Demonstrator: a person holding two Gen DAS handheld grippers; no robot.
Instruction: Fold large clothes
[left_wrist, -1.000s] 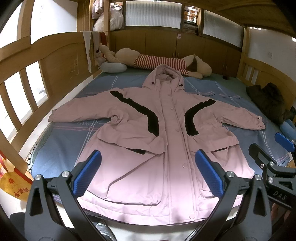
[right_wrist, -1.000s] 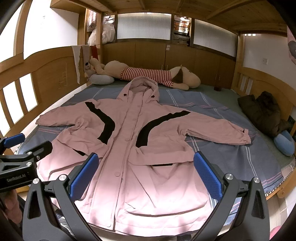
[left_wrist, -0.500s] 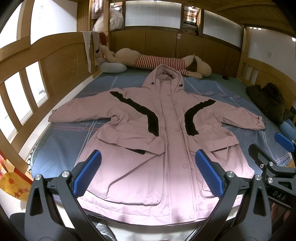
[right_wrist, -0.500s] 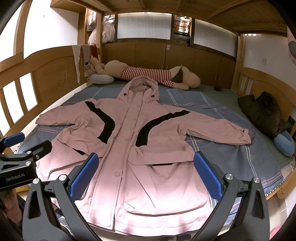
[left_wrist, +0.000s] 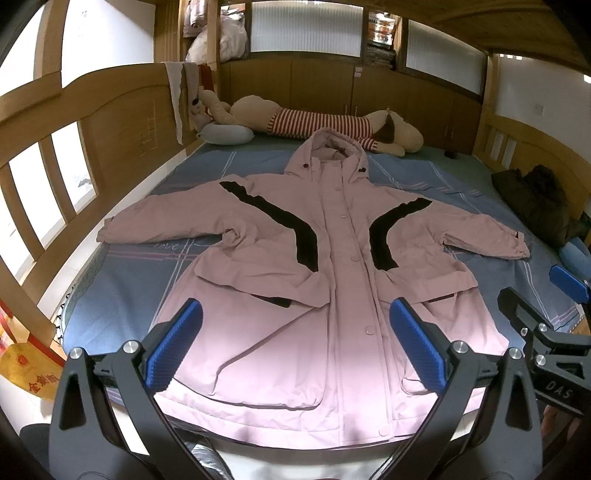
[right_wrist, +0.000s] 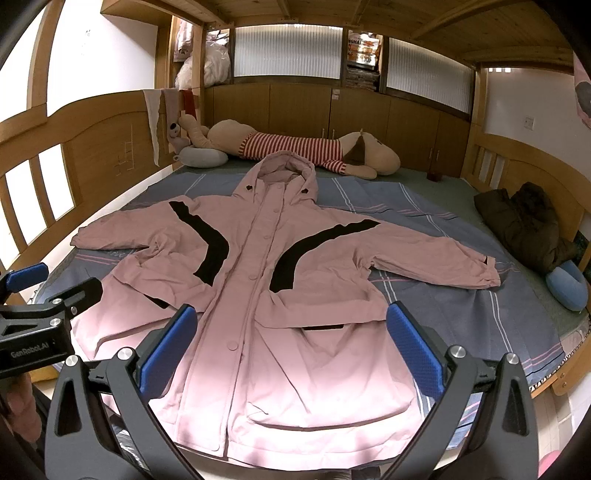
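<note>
We read "GenRobot.AI" on the left gripper (right_wrist: 33, 328), "DAS" on the right gripper (left_wrist: 554, 354); both fingers wide apart, empty, pink hooded coat (left_wrist: 332, 288) spread beyond them.

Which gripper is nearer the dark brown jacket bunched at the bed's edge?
Right. The right gripper hovers over the pink coat's hem on the dark brown jacket's side; the left gripper is farther, toward the opposite rail.
</note>
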